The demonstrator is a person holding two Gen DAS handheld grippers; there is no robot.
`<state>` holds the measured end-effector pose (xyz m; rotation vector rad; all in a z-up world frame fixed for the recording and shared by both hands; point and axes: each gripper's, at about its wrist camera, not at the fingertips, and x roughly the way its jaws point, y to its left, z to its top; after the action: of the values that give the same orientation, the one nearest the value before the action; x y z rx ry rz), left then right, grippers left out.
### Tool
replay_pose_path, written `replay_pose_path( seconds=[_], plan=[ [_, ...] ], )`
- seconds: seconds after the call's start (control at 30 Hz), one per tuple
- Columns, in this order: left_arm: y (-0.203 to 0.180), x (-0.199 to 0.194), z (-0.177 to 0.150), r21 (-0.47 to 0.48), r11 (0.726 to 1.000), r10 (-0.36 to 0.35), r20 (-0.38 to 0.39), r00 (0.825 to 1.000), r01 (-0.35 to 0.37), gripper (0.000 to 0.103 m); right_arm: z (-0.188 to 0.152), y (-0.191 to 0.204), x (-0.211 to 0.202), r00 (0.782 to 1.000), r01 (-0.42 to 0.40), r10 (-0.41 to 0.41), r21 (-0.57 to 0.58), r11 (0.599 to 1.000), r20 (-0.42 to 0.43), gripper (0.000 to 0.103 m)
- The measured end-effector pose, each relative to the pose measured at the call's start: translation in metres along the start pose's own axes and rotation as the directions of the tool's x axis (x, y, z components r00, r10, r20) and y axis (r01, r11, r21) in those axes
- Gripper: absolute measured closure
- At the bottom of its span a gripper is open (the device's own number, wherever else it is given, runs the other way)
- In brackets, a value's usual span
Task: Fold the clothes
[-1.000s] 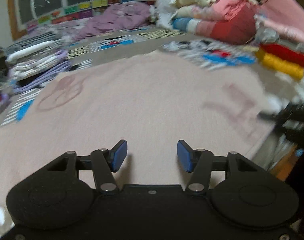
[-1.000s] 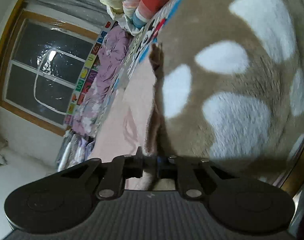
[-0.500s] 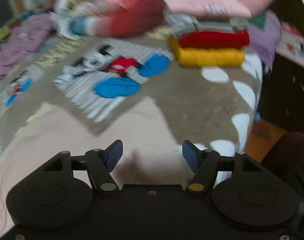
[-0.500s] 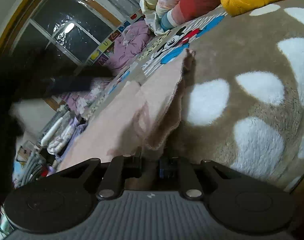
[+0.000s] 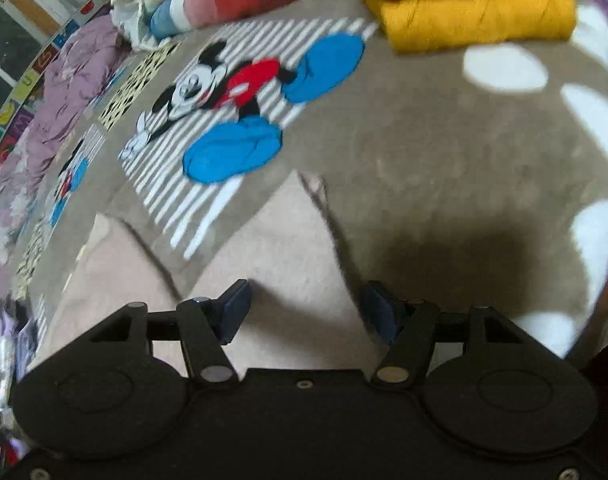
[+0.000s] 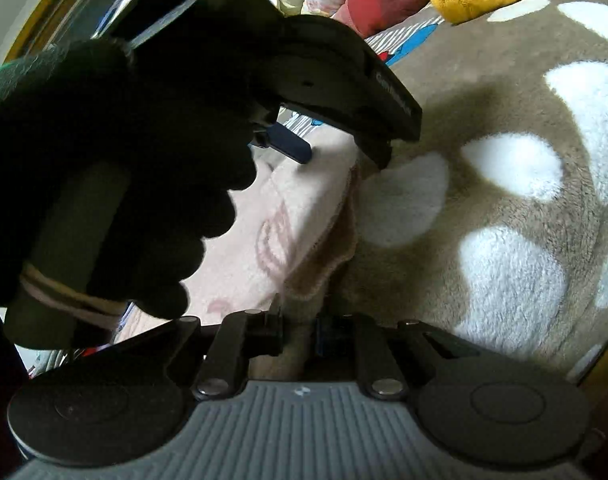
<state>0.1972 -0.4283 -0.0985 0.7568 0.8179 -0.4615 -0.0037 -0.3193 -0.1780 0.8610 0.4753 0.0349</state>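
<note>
At lower centre, the right hand-held gripper (image 6: 298, 334) pinches the pink garment's (image 6: 288, 208) edge, lifting it off the spotted blanket (image 6: 503, 208) to fold; the left hand-held gripper (image 5: 305, 312) hovers wide apart above the fabric, ready to grab.

Both grippers are built of matte black plastic with round housings and silver pivot screws; blue pads are fitted to the left gripper (image 5: 305, 310), a grey ribbed base to the right gripper (image 6: 298, 332), and a black knitted glove is worn on the left hand (image 6: 116, 184)
</note>
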Motion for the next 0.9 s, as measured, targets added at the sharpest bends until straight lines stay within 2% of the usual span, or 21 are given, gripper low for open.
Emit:
replay_pose_path(
  seconds=[0.07, 0.17, 0.23, 0.37, 0.47, 0.57, 0.7, 0.8, 0.9],
  plan=[
    [0.032, -0.006, 0.004, -0.115, 0.992, -0.047, 0.044, 0.998, 0.052, 0.037, 0.001, -0.003, -0.001, 1.0, -0.006, 0.006, 0.016, 1.0, -0.002, 0.09],
    [0.096, -0.004, 0.006, -0.316, 0.938, -0.128, 0.058, 0.99, 0.14, 0.037, 0.001, -0.004, -0.001, 1.0, -0.008, 0.008, 0.023, 1.0, -0.003, 0.089],
    [0.13, 0.002, 0.007, -0.396, 0.911, -0.107, 0.036, 0.994, 0.113, 0.039, 0.001, -0.004, -0.001, 1.0, -0.006, 0.006, 0.024, 1.0, -0.004, 0.089],
    [0.156, 0.024, 0.011, -0.383, 0.922, -0.084, -0.07, 0.994, 0.051, 0.051, 0.001, -0.002, -0.002, 1.0, 0.004, -0.004, 0.009, 1.0, 0.006, 0.088],
    [0.154, 0.038, 0.014, -0.359, 0.933, -0.083, -0.112, 0.99, 0.037, 0.058, -0.001, -0.001, -0.004, 1.0, 0.01, -0.01, -0.004, 1.0, 0.019, 0.086],
    [0.147, 0.052, 0.014, -0.368, 0.93, -0.088, -0.161, 0.983, 0.023, 0.059, 0.005, -0.002, 0.0, 0.999, 0.016, -0.016, -0.005, 1.0, 0.034, 0.085],
    [0.136, 0.067, 0.017, -0.306, 0.951, -0.024, -0.218, 0.976, -0.045, 0.069, 0.004, -0.003, 0.005, 0.999, 0.008, -0.008, -0.007, 1.0, 0.033, 0.085],
    [0.129, 0.074, 0.016, -0.269, 0.961, 0.002, -0.242, 0.97, -0.069, 0.084, 0.005, -0.002, 0.005, 1.0, -0.007, 0.008, -0.016, 1.0, 0.027, 0.086],
    [0.126, 0.077, 0.016, -0.238, 0.969, 0.013, -0.247, 0.969, -0.073, 0.094, 0.007, 0.003, 0.004, 0.999, -0.02, 0.022, -0.046, 0.999, 0.037, 0.086]
  ],
)
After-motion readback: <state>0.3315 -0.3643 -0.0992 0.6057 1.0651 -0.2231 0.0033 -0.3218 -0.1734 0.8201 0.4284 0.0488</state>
